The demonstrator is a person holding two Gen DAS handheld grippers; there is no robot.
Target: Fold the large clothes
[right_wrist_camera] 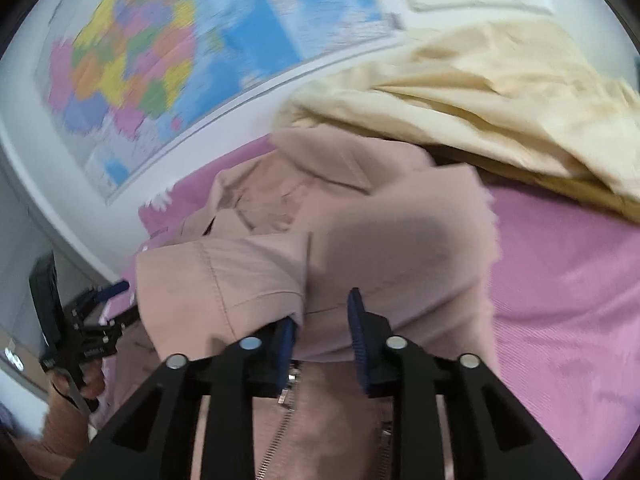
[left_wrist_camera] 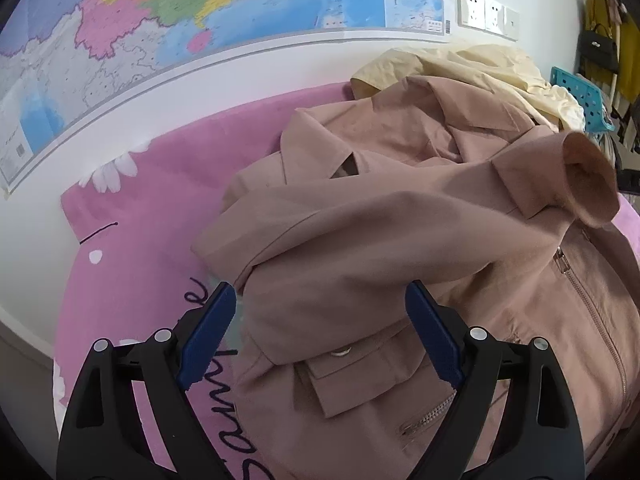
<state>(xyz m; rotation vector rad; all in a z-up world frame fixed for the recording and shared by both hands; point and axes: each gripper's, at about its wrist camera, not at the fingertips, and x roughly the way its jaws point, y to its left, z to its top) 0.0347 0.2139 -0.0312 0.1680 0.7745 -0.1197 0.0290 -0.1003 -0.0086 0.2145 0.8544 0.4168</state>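
Jacket (left_wrist_camera: 400,216), dusty pink, lies on the pink bedsheet (left_wrist_camera: 132,240) with one sleeve (left_wrist_camera: 500,184) folded across. Left gripper (left_wrist_camera: 320,300) hovers over it, jaws wide apart. Right gripper (right_wrist_camera: 324,312) stands parted, cloth between its jaws, unpinched.

Two jackets (left_wrist_camera: 400,208), one pink sheet (left_wrist_camera: 152,208)

Cursive writing on the pink sheet

The pink sheet (left_wrist_camera: 132,216) carries dark handwritten-style letters by the left gripper, seemingly "Sam…", partly hidden by the jacket. The wall map's (left_wrist_camera: 168,12) print is too small to read.
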